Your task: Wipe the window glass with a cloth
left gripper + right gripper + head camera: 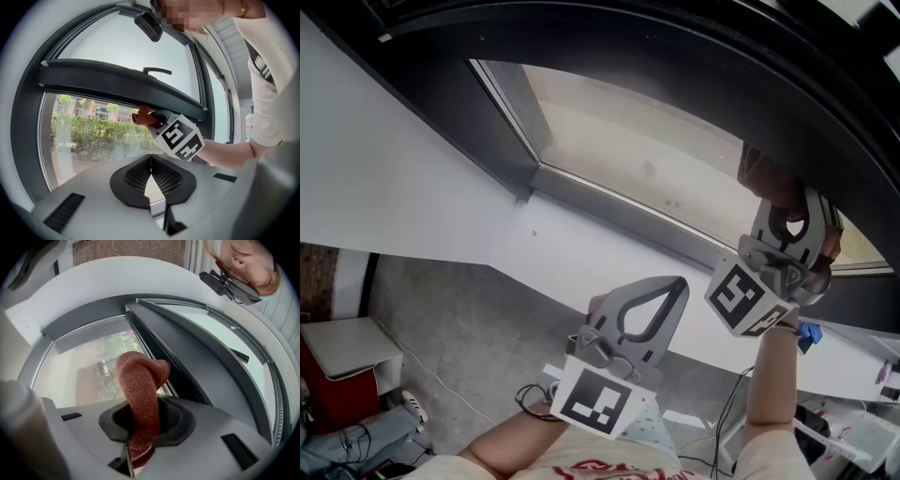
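Here, 1 red cloth (140,376) pinched in right gripper (140,411) jaws near window glass (79,376); left gripper (151,161) jaws together.

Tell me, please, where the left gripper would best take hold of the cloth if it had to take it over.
Grip the rounded free end of the cloth, which folds over beyond the jaws of the right gripper; the lower part is pinched there. Probably come from the window side, facing that gripper. The left gripper is shut and empty, so it must open first.
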A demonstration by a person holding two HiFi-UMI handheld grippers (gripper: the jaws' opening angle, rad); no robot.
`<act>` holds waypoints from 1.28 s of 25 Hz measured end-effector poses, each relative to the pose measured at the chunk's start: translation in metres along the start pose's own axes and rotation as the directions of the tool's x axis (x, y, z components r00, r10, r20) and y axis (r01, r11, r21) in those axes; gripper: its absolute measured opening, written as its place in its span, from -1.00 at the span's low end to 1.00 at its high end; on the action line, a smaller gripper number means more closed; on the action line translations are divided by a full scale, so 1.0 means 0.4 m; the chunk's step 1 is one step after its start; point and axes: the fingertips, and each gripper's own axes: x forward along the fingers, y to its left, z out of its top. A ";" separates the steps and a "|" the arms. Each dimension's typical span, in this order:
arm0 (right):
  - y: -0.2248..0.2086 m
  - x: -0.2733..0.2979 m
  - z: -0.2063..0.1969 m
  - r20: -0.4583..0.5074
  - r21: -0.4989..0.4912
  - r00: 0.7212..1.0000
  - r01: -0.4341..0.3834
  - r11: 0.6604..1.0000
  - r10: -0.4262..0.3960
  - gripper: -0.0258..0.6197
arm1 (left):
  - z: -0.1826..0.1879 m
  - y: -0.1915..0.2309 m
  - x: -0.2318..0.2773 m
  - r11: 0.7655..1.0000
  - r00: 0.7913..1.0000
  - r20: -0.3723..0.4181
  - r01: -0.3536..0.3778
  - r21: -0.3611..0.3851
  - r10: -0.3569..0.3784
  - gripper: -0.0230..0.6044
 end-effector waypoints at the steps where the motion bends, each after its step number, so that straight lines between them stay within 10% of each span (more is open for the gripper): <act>1: 0.009 -0.002 -0.002 -0.001 -0.011 1.000 -0.007 1.000 0.007 -0.64 | 0.004 0.003 -0.001 1.000 1.000 0.004 0.002 -0.002 -0.002 -0.86; 22: 0.404 -0.068 -0.116 -0.068 0.006 0.981 -0.179 0.984 0.179 -0.64 | -0.036 0.037 0.001 0.997 0.996 -0.051 0.070 0.015 -0.069 -0.86; 32: 0.677 -0.126 -0.198 -0.106 0.032 0.919 -0.379 0.925 0.381 -0.64 | -0.059 0.068 0.012 1.000 0.998 -0.069 0.002 -0.010 -0.003 -0.86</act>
